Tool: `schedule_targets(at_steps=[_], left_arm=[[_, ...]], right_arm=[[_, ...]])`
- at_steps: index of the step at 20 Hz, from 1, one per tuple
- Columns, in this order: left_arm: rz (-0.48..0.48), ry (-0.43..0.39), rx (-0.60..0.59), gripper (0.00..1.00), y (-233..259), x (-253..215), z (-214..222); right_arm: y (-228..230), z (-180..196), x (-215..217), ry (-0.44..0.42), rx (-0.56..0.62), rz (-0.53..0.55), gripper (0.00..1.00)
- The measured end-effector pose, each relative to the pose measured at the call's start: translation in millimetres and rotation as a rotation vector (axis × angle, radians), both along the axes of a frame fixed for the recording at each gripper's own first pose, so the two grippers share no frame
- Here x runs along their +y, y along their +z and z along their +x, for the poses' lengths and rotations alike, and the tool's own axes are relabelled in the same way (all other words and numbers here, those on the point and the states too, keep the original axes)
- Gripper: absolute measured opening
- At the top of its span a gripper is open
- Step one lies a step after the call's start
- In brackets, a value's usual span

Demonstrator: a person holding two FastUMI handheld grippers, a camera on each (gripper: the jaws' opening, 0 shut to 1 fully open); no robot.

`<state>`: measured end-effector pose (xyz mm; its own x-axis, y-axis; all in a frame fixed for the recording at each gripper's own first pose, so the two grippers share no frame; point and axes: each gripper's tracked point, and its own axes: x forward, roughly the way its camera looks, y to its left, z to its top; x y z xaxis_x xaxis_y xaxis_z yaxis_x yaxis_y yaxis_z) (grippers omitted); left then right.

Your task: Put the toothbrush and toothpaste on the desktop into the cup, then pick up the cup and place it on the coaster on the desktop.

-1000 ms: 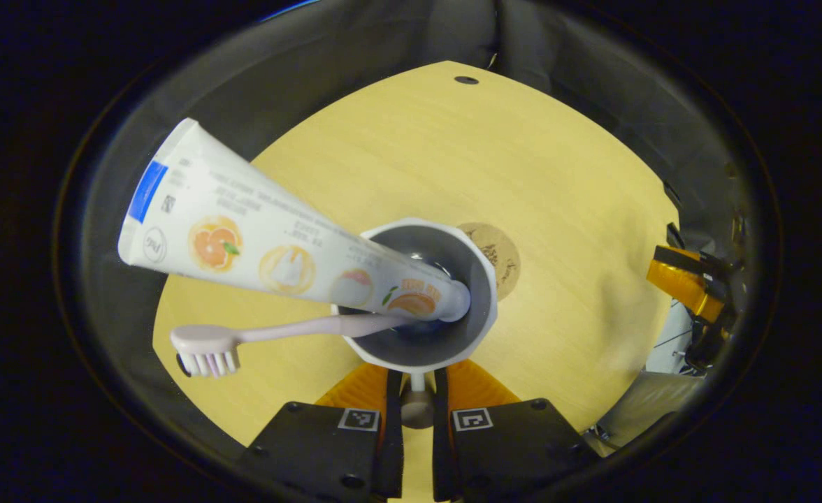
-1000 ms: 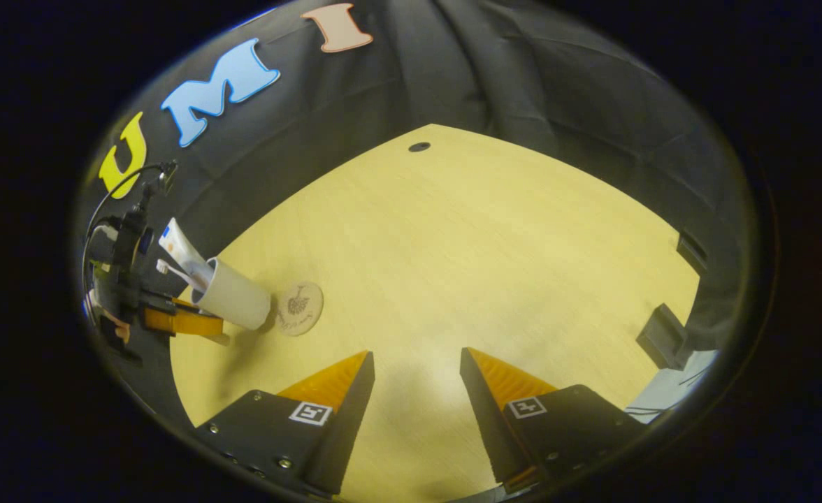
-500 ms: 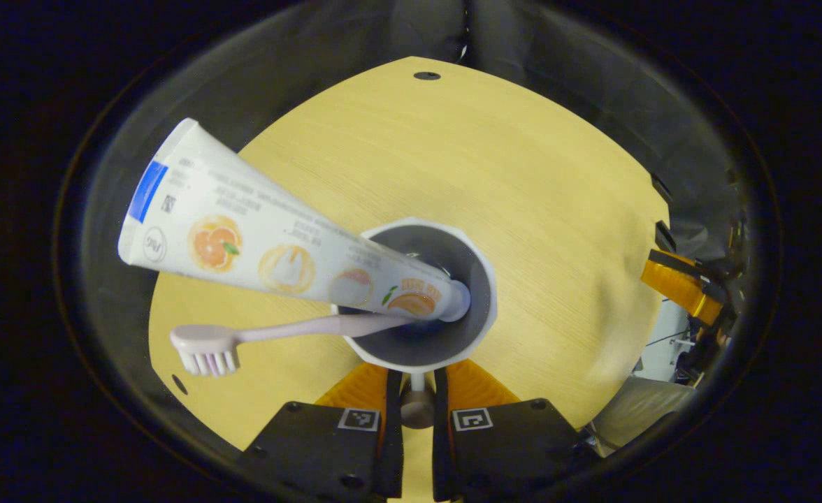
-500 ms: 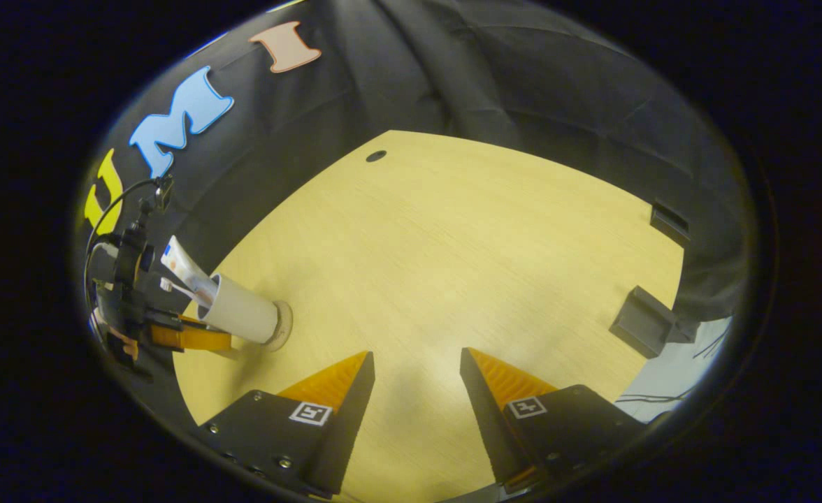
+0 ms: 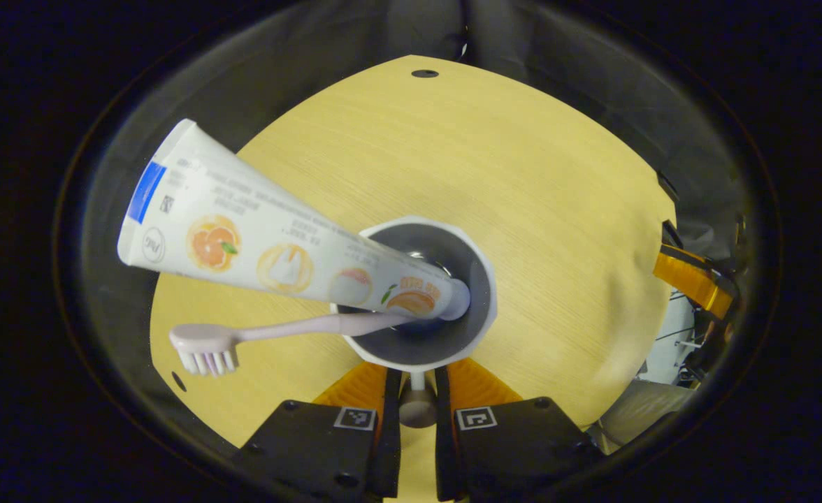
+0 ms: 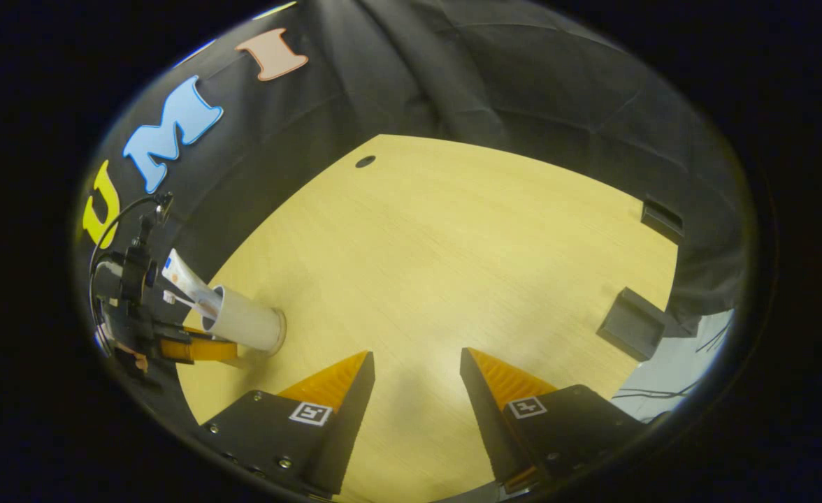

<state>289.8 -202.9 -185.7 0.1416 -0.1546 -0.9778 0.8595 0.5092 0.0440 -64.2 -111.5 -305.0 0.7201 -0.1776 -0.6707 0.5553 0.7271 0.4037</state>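
The cup [image 5: 418,293], with the toothpaste [image 5: 257,230] and toothbrush [image 5: 271,332] leaning out of it to one side, now stands over the coaster [image 6: 282,332], which a second ago lay bare just beside it and of which now just a thin edge peeks out under the cup's base in the right gripper view. The left gripper [image 5: 416,391] reaches in low over the table [image 5: 537,181] with its two fingers closed on the cup's handle. The right gripper [image 6: 416,370] hovers well apart from the cup, tilted down at the bare wood, its fingers spread wide and holding nothing.
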Motion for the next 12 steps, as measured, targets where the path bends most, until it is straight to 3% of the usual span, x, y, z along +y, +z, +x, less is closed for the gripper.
schedule_targets(at_steps=[1, 2, 4, 5, 6, 7, 8, 12], left_arm=[[-0.002, 0.001, -0.007, 0.28, 2.5, -0.6, 0.9], [-0.007, 0.001, -0.015, 0.36, 6.1, 0.6, -3.0], [-0.011, -0.026, -0.043, 0.34, 15.4, 0.6, -2.9], [-0.014, -0.032, -0.057, 0.39, 20.4, 0.7, -3.1], [-0.022, -0.033, -0.074, 0.34, 26.2, -0.9, -3.8], [-0.038, -0.032, -0.096, 0.39, 34.5, -1.4, -4.4], [-0.050, -0.030, -0.112, 0.34, 40.9, -0.9, -4.3], [-0.090, -0.008, -0.163, 0.33, 69.1, 6.4, -17.1]], right_arm=[[0.0, 0.2, -0.3, 0.002, -0.002, 0.001, 0.76], [0.1, -0.3, -0.6, 0.005, -0.003, 0.000, 0.76], [-1.6, 3.0, 0.7, 0.019, -0.002, 0.004, 0.76], [-0.7, 5.6, 2.4, 0.027, -0.003, 0.007, 0.76], [1.0, 9.1, 4.6, 0.036, -0.006, 0.008, 0.76], [4.1, 14.6, 7.0, 0.053, -0.012, 0.006, 0.76], [7.1, 19.7, 9.7, 0.070, -0.018, 0.002, 0.76], [28.0, 44.6, 29.8, 0.179, -0.044, -0.033, 0.76]])
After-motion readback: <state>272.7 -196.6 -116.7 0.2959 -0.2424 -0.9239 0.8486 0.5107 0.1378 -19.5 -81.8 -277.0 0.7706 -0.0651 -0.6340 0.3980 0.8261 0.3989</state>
